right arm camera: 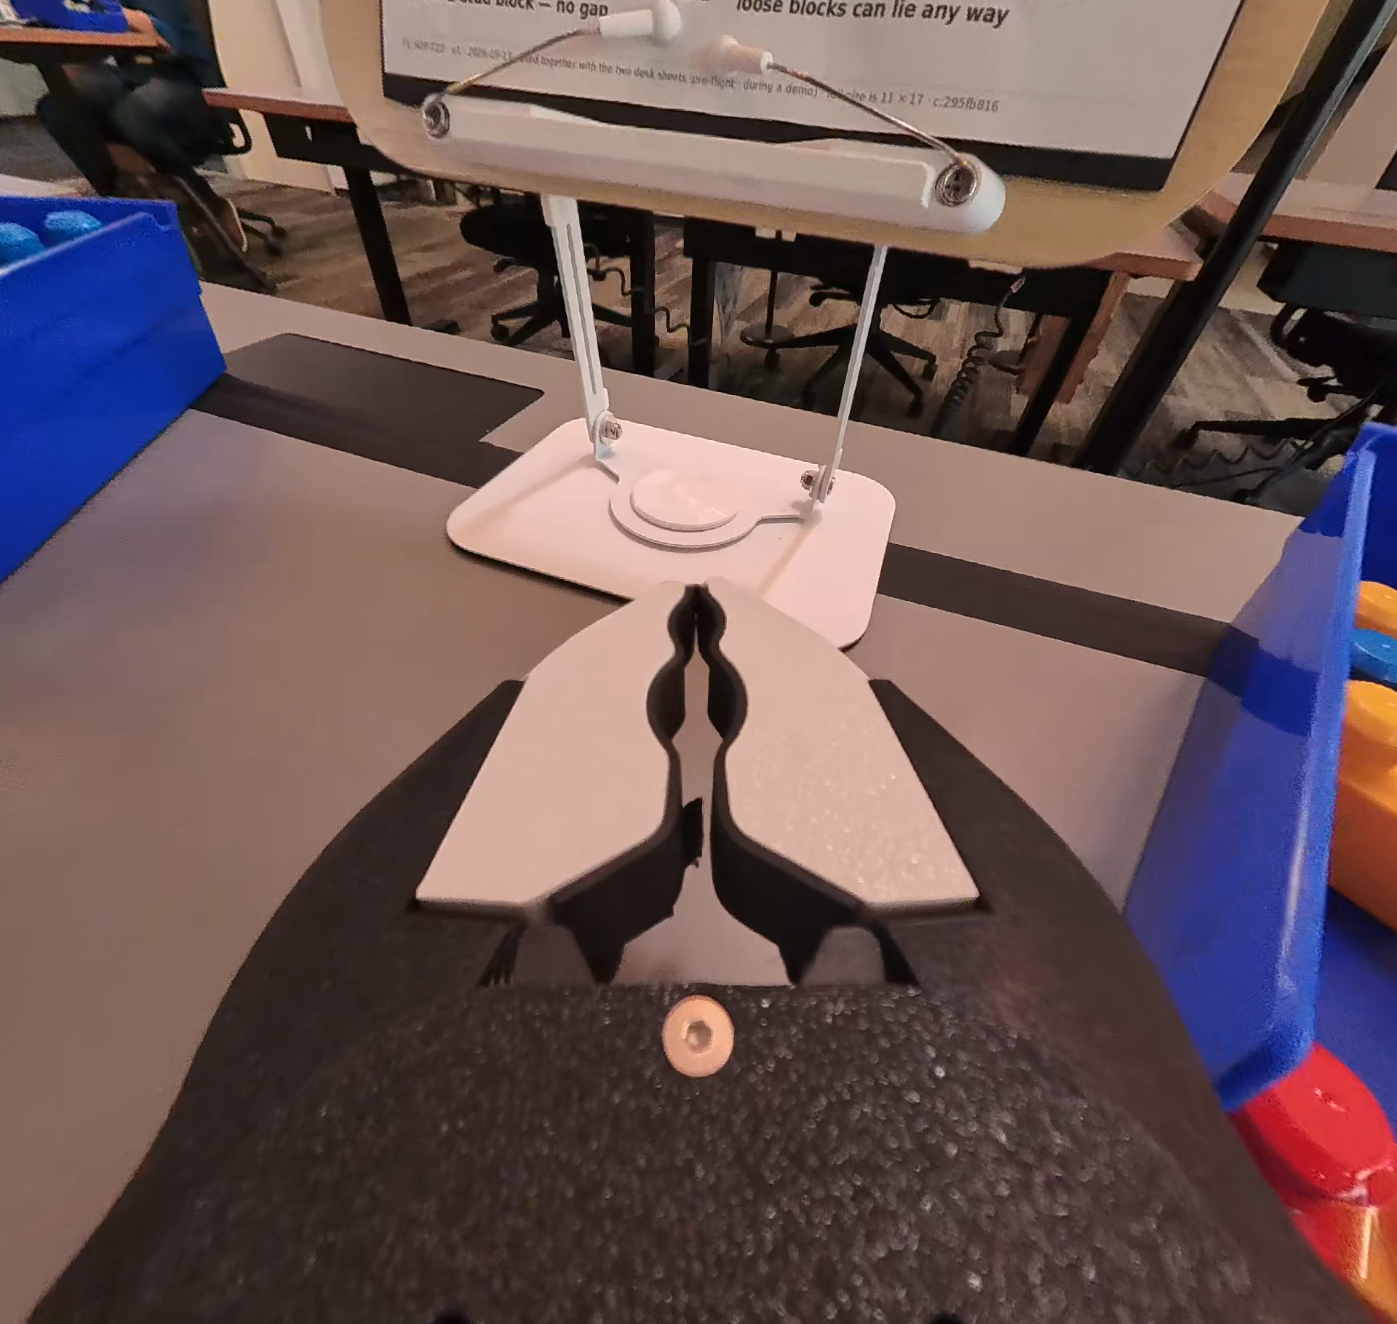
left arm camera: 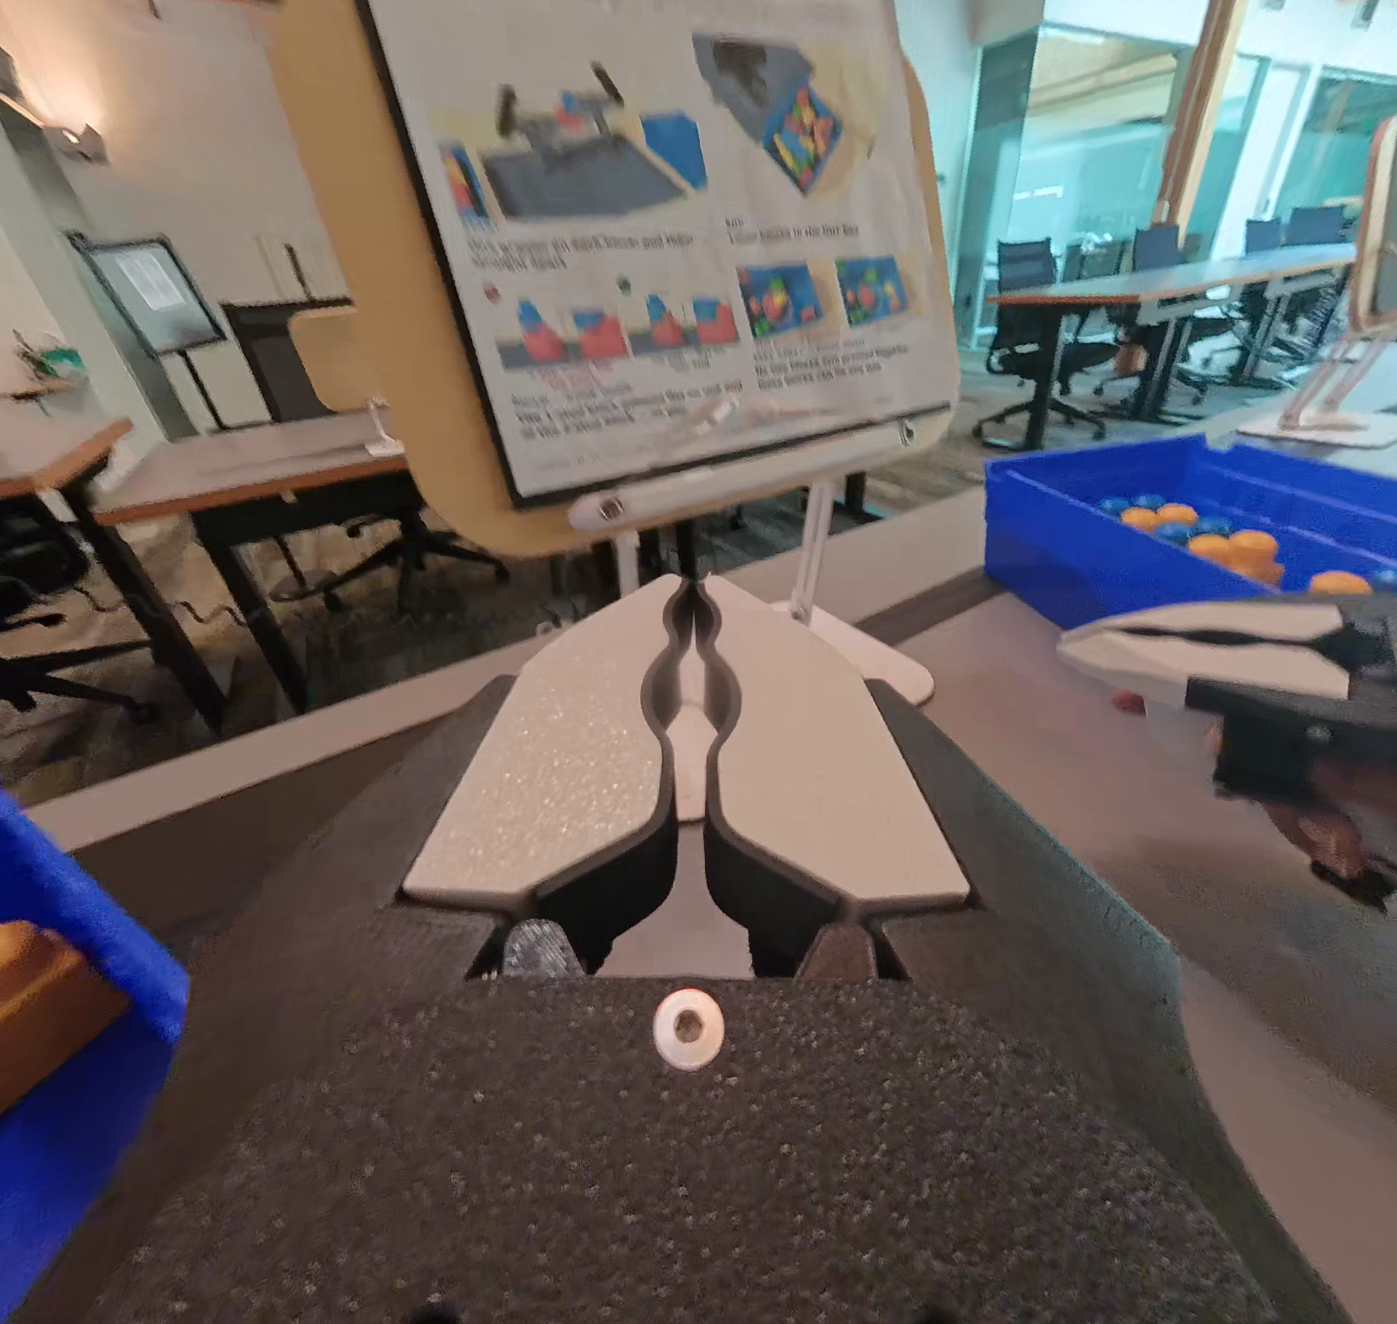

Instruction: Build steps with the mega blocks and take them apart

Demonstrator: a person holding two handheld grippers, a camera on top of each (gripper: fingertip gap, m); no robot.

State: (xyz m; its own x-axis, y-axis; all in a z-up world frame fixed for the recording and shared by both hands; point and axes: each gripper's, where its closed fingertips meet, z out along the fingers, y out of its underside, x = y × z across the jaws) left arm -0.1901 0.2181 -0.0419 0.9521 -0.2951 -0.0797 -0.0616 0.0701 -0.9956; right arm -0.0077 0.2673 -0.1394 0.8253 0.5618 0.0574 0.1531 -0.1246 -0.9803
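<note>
Black, rough-textured gripper housing fills the foreground of both wrist views, and from it the pale grey fingers run forward. On the left gripper point(left arm camera: 692, 596) the wavy-edged jaws are pressed together at the tips with nothing between them; the right gripper point(right arm camera: 694, 592) stands the same way, tips meeting, empty. Both hang above the grey table top point(right arm camera: 227, 607) with its dark work mat point(right arm camera: 363, 388), pointing toward the white metal stand point(right arm camera: 673, 517) that props up a printed instruction sheet point(left arm camera: 642, 192).

Chunky plastic mega blocks point(left arm camera: 1225, 539), orange and blue, lie loose in the blue plastic bin point(left arm camera: 1119, 532) on the right side of the table; in the right wrist view that bin's wall point(right arm camera: 1247, 796) stands just beside the gripper, with orange and red blocks inside. A second blue bin point(right arm camera: 91, 350) sits on the left and shows blue studs at its top.

No block rests on the mat and none is pressed onto another as far as can be seen, so the building looks not yet begun: picking, stacking into steps and pulling apart all remain.
</note>
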